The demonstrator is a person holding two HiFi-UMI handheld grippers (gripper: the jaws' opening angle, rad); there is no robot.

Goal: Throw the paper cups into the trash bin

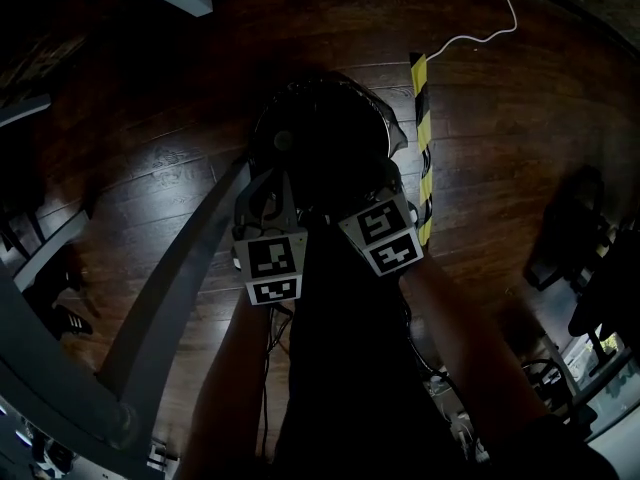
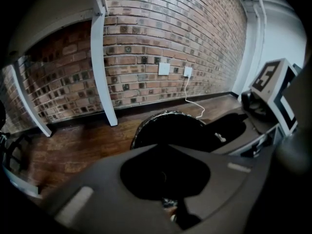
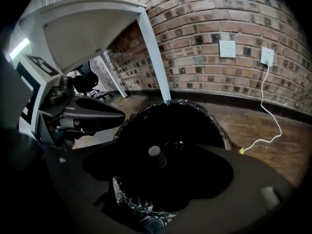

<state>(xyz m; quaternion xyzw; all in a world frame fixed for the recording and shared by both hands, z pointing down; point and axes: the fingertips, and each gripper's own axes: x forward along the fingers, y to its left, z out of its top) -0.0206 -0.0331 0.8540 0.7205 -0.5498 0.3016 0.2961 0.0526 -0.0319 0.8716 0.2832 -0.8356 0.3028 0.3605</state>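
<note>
The dark wooden plank floor [image 1: 150, 138] fills the head view, and a red-brown brick wall [image 2: 170, 33] stands behind it in both gripper views. One white worktop [image 3: 83, 28] on slanted white legs [image 2: 100, 72] rises at 11 o'clock in the right gripper view.

One round trash bin with a crinkled black liner [image 3: 181, 103] stands on the floor. In the head view it lies at 12 o'clock from both marker cubes, directly under the two tools.

There are two hand-held grippers. The right hand-held gripper [image 3: 163, 143] has its grey jaws spread wide over the bin's mouth and grips nothing. The left hand-held gripper [image 2: 161, 146] points down at the same bin. Its grey jaws look to meet at the tips around a dark hollow, and nothing can be made out held between them. Each tool shows in the other's view, the right one at 3 o'clock and the left one at 9 o'clock.

One small pale paper cup [image 3: 156, 155] is visible. It shows against the black inside of the bin, near the middle of its mouth, clear of both right jaws.

One yellow-and-black striped strip [image 1: 422, 148] lies on the floor at 3 o'clock from the bin. Two white wall plates [image 3: 226, 48] sit on the bricks at 1 o'clock, and one thin white cable [image 3: 273, 116] hangs from the right-hand plate.
</note>
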